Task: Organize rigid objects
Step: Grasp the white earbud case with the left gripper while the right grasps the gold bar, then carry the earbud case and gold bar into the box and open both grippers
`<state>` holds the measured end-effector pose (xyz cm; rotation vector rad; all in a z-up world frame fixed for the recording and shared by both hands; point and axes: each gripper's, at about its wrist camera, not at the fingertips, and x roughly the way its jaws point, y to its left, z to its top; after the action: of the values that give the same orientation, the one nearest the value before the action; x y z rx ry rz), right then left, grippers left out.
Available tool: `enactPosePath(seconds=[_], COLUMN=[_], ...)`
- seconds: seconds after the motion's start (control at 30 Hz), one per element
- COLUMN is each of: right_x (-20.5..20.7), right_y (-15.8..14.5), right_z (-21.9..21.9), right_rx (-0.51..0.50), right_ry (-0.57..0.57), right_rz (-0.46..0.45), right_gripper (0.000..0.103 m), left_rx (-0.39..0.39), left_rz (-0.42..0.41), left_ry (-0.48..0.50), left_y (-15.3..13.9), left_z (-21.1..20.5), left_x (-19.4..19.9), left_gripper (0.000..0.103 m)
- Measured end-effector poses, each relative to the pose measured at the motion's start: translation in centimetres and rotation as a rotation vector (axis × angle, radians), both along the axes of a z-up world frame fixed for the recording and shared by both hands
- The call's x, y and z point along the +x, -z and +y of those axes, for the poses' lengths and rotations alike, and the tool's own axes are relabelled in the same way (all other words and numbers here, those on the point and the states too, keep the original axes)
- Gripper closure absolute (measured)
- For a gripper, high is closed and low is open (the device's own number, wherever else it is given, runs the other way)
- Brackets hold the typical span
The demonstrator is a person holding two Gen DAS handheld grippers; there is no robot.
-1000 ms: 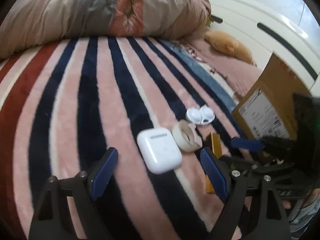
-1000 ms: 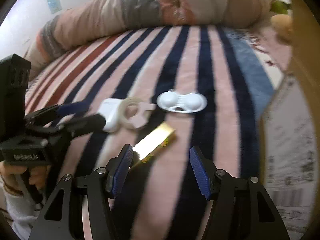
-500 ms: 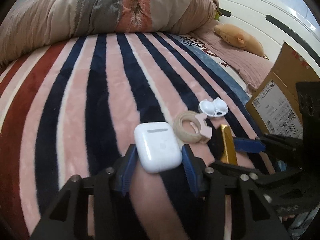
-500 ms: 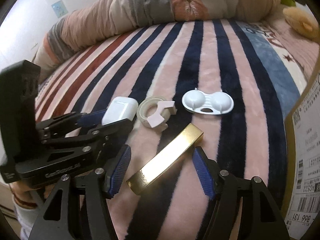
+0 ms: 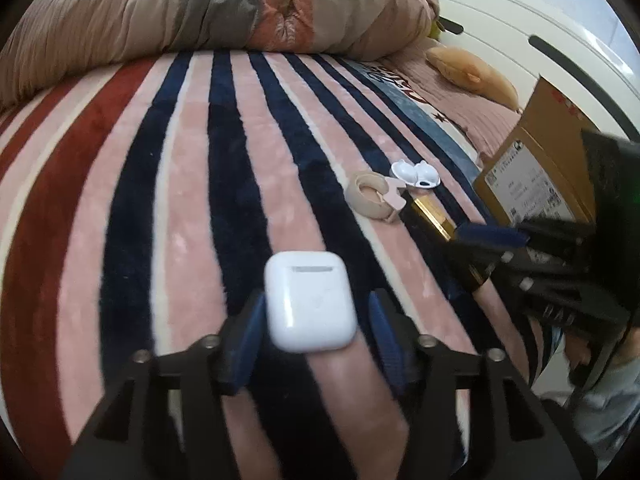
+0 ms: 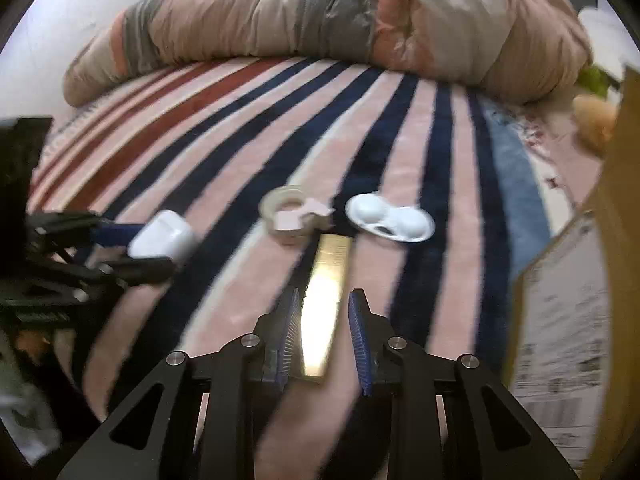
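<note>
My left gripper (image 5: pixel 314 330) is shut on a white earbud case (image 5: pixel 309 301) and holds it off the striped blanket; the case also shows in the right wrist view (image 6: pixel 162 238). My right gripper (image 6: pixel 322 338) is shut on a shiny gold bar (image 6: pixel 325 292), seen end-on in the left wrist view (image 5: pixel 434 216). A beige tape roll with a pink dispenser (image 6: pixel 292 214) and a white contact-lens case (image 6: pixel 390 218) lie on the blanket beyond it; both show in the left wrist view, tape (image 5: pixel 374 198) and lens case (image 5: pixel 416 172).
A cardboard box (image 5: pixel 536 176) stands at the right, also in the right wrist view (image 6: pixel 576 280). A rolled duvet (image 6: pixel 320 20) lies across the far side of the bed. A plush toy (image 5: pixel 470 74) sits by the white headboard.
The left gripper has closed on the earbud case and lifted it back, away from the tape roll. The right gripper has closed on the gold bar, which now points straight ahead.
</note>
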<state>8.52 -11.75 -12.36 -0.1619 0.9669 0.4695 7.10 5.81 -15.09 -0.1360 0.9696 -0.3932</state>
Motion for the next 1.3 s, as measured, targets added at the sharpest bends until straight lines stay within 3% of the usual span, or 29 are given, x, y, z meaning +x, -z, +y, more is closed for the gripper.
enactPosePath(seconds=[0.13,0.17,0.2,0.3,0.47,0.67,0.93,1.1,1.3], right_x=[0.5,0.4,0.3,-0.1,-1.4,-4.7,-9.4,-9.9,-6.4], right_y=[1.3,1.3,1.0,0.6,-1.1,-6.1,-14.1,-16.4,-13.6], right_z=[0.2,0.2,0.1,0.2,-0.2,-0.5,-6.4,-13.6,-18.6], right_rx=[-0.005,-0.006,-0.015,-0.028,0.043,0.153,0.242,0.194,0.010], right_ry=[0.055,0.060,0.067,0.063,0.007,-0.090,-0.079,0.102,0.206], right_rz=[0.015,0.003,-0.017,-0.052,-0.065,-0.145,-0.348,-0.423,-0.333], right_gripper=[0.078,0.079,0.087,0.089,0.089,0.089,0.089,0.089,0.089], left_rx=[0.020,0.044,0.075,0.102,0.095,0.077,0.067,0.048,0.062], left_rz=[-0.018,-0.025,-0.030,-0.037,-0.048,-0.150,-0.288,-0.350,-0.361], left_ry=[-0.049,-0.058,-0.064,-0.048,-0.035,-0.056,0.030,0.123,0.242], left_y=[0.1,0.2,0.3,0.2,-0.2,-4.9,-13.2,-17.7,-20.7], left_z=[-0.6,-0.8,-0.9,-1.0,-0.7,-0.2,-5.4,-10.2,-17.4], left_x=[0.4,0.6,0.6,0.7,0.4,-1.3,-4.4,-5.0,-3.6], left_gripper=[0.050,0.058,0.063,0.063,0.063,0.063,0.063,0.063,0.063])
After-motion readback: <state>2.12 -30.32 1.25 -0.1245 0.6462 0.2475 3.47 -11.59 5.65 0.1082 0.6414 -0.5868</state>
